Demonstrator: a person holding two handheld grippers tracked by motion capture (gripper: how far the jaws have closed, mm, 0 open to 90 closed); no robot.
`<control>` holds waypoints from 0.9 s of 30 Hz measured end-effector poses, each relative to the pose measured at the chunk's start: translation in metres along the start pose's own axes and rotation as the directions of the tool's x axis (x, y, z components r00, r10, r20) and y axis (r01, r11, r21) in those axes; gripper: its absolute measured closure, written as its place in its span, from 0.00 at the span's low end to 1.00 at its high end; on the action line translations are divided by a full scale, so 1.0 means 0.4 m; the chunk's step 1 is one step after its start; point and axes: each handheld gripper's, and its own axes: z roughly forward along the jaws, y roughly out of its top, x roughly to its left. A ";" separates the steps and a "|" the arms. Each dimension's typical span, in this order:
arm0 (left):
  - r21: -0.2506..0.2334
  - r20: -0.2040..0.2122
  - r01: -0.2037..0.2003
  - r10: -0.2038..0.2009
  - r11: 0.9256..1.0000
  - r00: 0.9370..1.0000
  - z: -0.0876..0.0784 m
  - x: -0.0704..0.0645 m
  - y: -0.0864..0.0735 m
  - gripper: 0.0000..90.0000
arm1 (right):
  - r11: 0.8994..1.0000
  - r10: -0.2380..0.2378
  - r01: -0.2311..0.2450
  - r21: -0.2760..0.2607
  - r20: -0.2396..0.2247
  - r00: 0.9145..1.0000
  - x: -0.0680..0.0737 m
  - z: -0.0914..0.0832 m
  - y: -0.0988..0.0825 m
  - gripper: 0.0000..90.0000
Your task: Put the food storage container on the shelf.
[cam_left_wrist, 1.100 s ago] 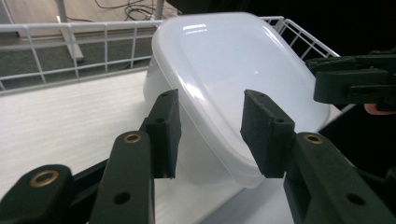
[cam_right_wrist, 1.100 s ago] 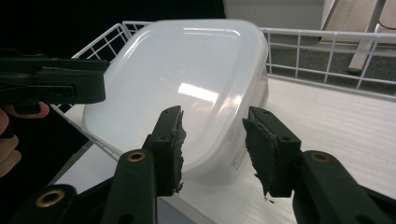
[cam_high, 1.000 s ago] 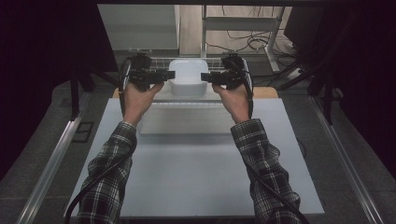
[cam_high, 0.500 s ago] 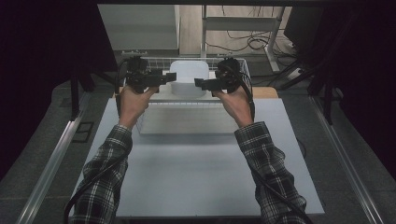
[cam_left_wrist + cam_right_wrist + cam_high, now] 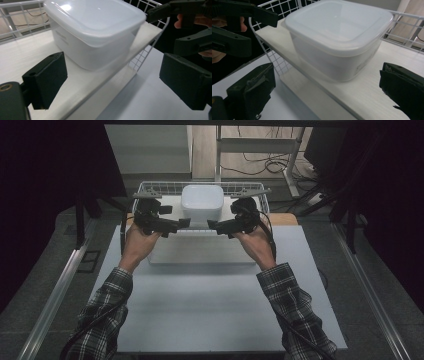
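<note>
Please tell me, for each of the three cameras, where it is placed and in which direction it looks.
High view: above the person's side, looking forward and down at the table; both forearms, left gripper, right gripper.
Left gripper view: on the left gripper, facing the lidded container; own open jaws.
Right gripper view: on the right gripper, facing the container; own open jaws.
All share the container and wire basket.

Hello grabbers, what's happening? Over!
Left gripper and right gripper open, flanking lidded white container. Container untouched on white board in wire basket. Nothing between.
</note>
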 end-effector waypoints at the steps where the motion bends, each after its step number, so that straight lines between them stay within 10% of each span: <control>1: -0.003 0.002 -0.009 0.009 1.000 1.000 -0.002 -0.005 -0.004 0.08 | 1.000 -0.002 0.002 -0.001 0.002 1.000 0.003 -0.001 -0.004 0.00; 27: 0.032 0.049 -0.087 0.085 0.996 0.995 -0.016 -0.079 -0.121 0.09 | 0.999 -0.049 0.049 0.002 -0.032 0.998 0.026 -0.070 -0.117 0.00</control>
